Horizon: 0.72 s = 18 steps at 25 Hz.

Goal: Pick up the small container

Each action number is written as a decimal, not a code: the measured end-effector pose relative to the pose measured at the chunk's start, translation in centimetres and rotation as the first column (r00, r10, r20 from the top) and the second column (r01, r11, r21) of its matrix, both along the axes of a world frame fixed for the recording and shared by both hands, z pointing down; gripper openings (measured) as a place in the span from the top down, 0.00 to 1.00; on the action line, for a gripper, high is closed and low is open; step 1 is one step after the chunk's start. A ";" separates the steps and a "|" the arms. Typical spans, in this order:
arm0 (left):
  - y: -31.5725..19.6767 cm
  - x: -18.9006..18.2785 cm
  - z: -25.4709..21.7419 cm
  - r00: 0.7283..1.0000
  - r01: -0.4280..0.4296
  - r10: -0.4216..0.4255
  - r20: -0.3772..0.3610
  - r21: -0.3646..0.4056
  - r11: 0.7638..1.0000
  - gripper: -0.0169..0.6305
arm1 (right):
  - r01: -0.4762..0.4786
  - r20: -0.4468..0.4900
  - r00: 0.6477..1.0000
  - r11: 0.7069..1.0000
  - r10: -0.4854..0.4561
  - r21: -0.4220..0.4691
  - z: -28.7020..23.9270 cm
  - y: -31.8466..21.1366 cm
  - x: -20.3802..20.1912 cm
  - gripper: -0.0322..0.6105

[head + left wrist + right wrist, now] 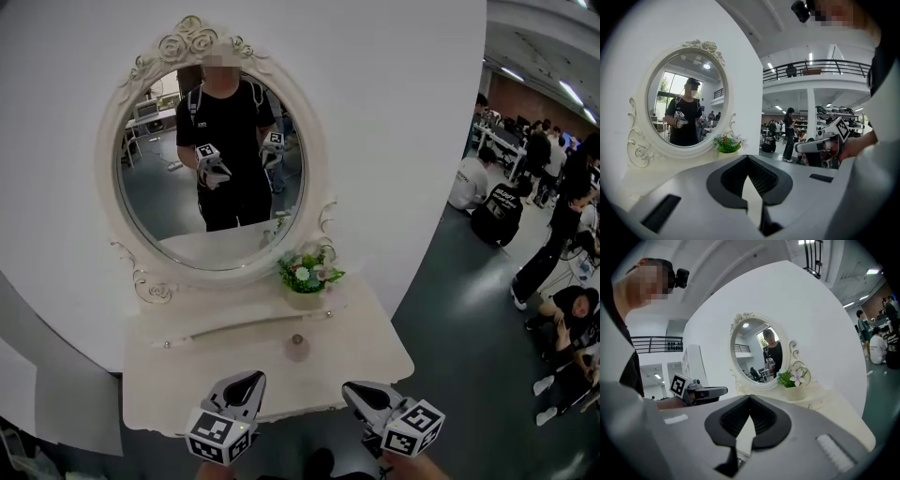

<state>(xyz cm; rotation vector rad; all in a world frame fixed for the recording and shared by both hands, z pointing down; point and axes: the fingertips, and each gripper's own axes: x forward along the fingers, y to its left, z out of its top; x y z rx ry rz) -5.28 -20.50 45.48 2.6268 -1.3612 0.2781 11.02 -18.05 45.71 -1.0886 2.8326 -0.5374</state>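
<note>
Head view shows the small container, a pale pinkish jar with a knob on its lid, standing alone on the white tabletop, about midway across and toward the front edge. Just behind it runs a low raised ledge. On the ledge's right end sits a pot of flowers, close against the frame of the oval mirror.

The left gripper hangs over the front edge of the tabletop, left of the container and apart from it. Its jaws are pressed together at the tips with nothing between them, as the left gripper view shows. The right gripper is level with it on the other side, also short of the container. The right gripper view shows those jaws closed tip to tip as well, holding nothing. The container lies ahead of the gap between the two grippers.

The mirror reflects a person in black holding both grippers at chest height. To the right, well away from the tabletop, people sit and stand on a grey floor.
</note>
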 end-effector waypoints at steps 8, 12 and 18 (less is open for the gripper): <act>-2.9 -0.8 1.2 1.000 0.027 -0.027 0.007 -0.016 1.000 0.96 | 0.050 -0.028 0.998 0.998 -0.051 -0.033 1.2 -3.8 -1.7 0.93; -3.8 -2.9 1.1 1.000 0.020 -0.020 0.000 -0.015 1.000 0.96 | 0.029 -0.027 0.999 0.999 -0.029 -0.018 -0.2 -4.7 -3.5 0.93; -4.9 -5.2 0.4 1.000 -0.003 0.004 -0.011 0.009 1.000 0.96 | 0.009 -0.037 0.999 1.000 -0.009 0.006 -1.5 -4.8 -6.0 0.93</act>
